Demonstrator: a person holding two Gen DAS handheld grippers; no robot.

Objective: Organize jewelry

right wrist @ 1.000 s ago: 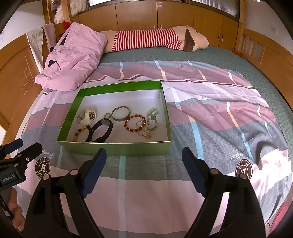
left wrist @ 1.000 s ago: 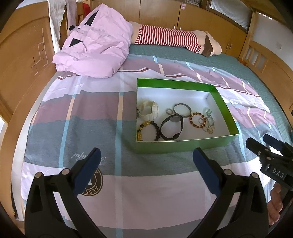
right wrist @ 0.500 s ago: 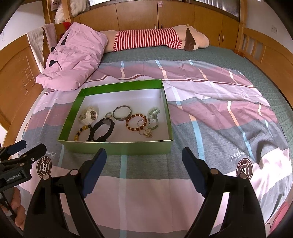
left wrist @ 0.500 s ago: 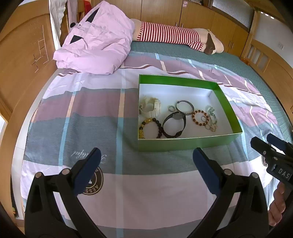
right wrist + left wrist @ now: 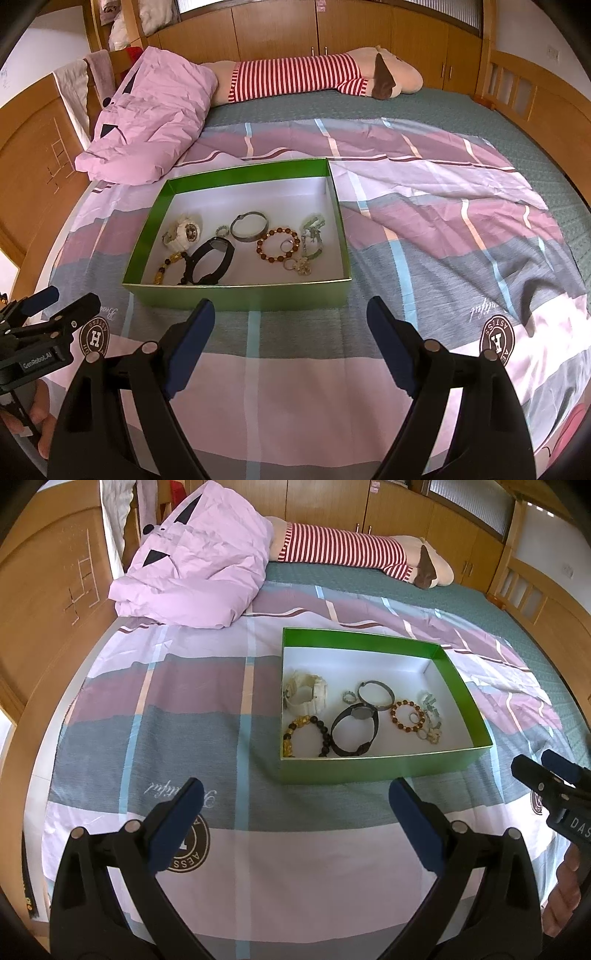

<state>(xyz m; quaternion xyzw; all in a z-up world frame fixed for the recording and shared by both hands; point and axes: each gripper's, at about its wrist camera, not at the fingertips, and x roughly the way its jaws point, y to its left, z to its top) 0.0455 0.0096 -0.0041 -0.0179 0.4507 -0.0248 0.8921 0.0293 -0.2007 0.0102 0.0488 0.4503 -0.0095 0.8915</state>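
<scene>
A green box (image 5: 369, 770) (image 5: 236, 295) with a white floor lies on the bed. Inside lie a white watch (image 5: 304, 692) (image 5: 183, 232), a black watch (image 5: 354, 731) (image 5: 210, 266), a black-and-gold bead bracelet (image 5: 304, 734) (image 5: 170, 266), a silver bangle (image 5: 375, 696) (image 5: 249, 226), a brown bead bracelet (image 5: 408, 716) (image 5: 277, 245) and several small rings and charms (image 5: 430, 720) (image 5: 308, 243). My left gripper (image 5: 295, 812) is open and empty, in front of the box's left part. My right gripper (image 5: 291, 332) is open and empty, in front of the box. The right gripper shows in the left wrist view (image 5: 543, 775), and the left gripper in the right wrist view (image 5: 59, 314).
The bed has a plaid pink, grey and white cover (image 5: 184, 720) (image 5: 443, 240). A pink folded quilt (image 5: 192, 565) (image 5: 147, 122) and a long striped plush toy (image 5: 351, 550) (image 5: 314, 77) lie at the far side. Wooden bed rails (image 5: 48, 590) (image 5: 517, 88) stand on the left and right.
Both views have pulled back and up a little, so the box sits slightly farther from the fingers. Nothing in the box has moved. Both grippers stay open.
</scene>
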